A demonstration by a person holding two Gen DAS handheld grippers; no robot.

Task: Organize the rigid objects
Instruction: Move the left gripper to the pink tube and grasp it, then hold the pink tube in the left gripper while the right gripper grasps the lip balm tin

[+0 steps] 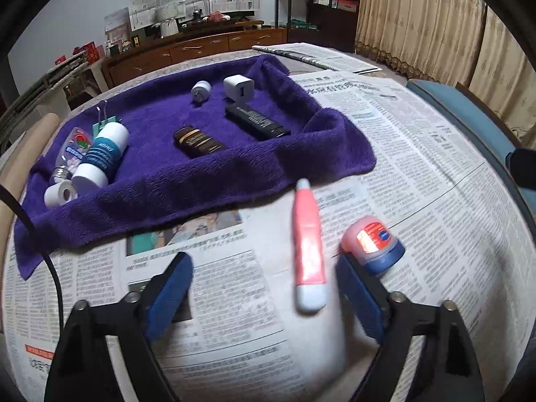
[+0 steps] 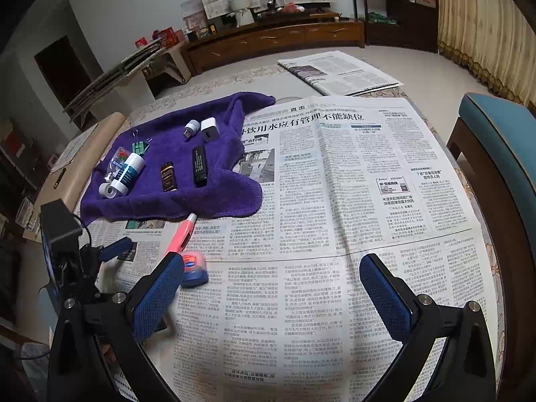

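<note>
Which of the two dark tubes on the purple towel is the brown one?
The brown tube with gold bands, nearer the towel's front edge; the longer black tube lies farther back, below the white charger.

A home living room: a long wooden sideboard [image 2: 274, 38] at 12 o'clock, beige curtains [image 2: 482, 26] at 2 o'clock, a newspaper-covered worktop [image 2: 335, 184].

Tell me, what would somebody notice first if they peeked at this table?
Probably the purple towel, spread on the newspaper on the table's left side, with small bottles and chargers laid out on it. Next, the pink tube and the little red jar with a blue lid, lying on the newspaper just in front of the towel. The left tool is wide open, with the pink tube between its fingers.
</note>
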